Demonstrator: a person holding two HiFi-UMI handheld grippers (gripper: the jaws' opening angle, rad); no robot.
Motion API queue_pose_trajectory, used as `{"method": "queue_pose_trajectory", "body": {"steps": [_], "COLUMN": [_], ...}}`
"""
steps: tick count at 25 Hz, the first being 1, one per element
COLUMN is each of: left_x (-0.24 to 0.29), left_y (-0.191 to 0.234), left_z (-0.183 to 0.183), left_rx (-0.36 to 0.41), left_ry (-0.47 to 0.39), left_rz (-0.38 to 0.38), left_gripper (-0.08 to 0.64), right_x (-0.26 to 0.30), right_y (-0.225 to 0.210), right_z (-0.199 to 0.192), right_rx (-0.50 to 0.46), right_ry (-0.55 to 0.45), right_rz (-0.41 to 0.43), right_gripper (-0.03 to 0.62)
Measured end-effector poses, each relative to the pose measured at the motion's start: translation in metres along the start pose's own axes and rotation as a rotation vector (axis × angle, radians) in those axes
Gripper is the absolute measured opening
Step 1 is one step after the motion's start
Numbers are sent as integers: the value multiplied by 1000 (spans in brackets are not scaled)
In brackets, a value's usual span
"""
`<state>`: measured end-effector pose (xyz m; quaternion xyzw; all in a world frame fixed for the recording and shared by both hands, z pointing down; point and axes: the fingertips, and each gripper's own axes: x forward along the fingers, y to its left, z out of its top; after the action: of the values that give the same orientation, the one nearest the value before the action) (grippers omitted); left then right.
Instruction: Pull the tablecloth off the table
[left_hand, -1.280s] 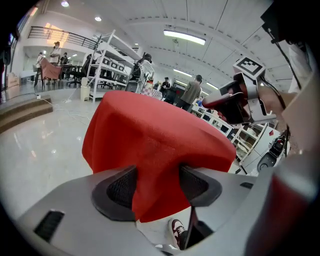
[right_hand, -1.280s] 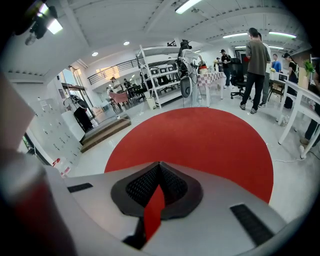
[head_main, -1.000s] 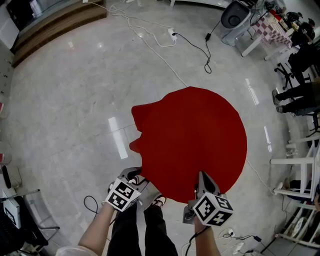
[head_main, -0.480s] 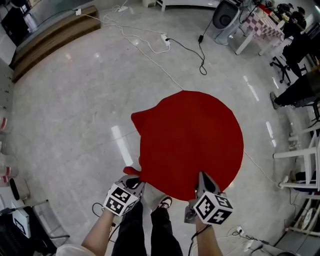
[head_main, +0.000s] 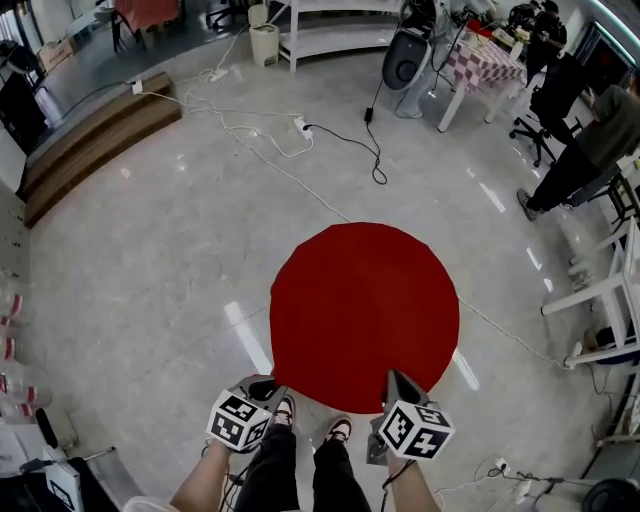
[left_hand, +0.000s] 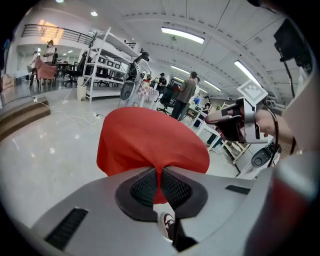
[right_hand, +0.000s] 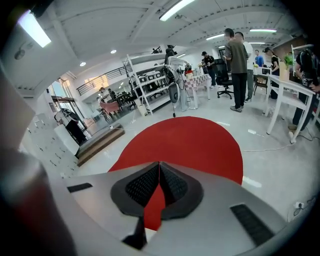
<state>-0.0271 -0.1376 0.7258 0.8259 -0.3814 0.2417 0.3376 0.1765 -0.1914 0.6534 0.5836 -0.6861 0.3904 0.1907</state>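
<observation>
Jaws of the left gripper (left_hand: 160, 172) are clenched on a small fold of the red tablecloth (head_main: 365, 305) at its near-left edge, the fabric bunched between the dark pads. Ahead, the cloth spreads as a flat round disc over the counter, which it hides completely; its sides hang down in the left gripper view. At the near-right edge, the right gripper (right_hand: 159, 167) has its jaws pressed together on another strip of the same cloth. Pale glossy floor (head_main: 150, 250) surrounds everything.
</observation>
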Motion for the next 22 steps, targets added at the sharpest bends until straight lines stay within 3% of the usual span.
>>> {"method": "queue_pose_trajectory", "body": {"steps": [10,13,22], "left_x": [-14,-12,-3], "left_y": [-4,-4,-2], "left_z": [61,76,116], "left_rx": [-9,-10,16], "left_ry": [-18,-22,-62], "left_rz": [-15,-11,20], "left_gripper": [18,18,18], "right_x": [-17,-19,-20], "right_y": [-19,-23,-26], "right_z": [-11,-11,-11], "right_rx": [82,100,94], "right_ry": [15,18,42], "right_rz": [-13,-13,13], "right_gripper": [29,126,172]}}
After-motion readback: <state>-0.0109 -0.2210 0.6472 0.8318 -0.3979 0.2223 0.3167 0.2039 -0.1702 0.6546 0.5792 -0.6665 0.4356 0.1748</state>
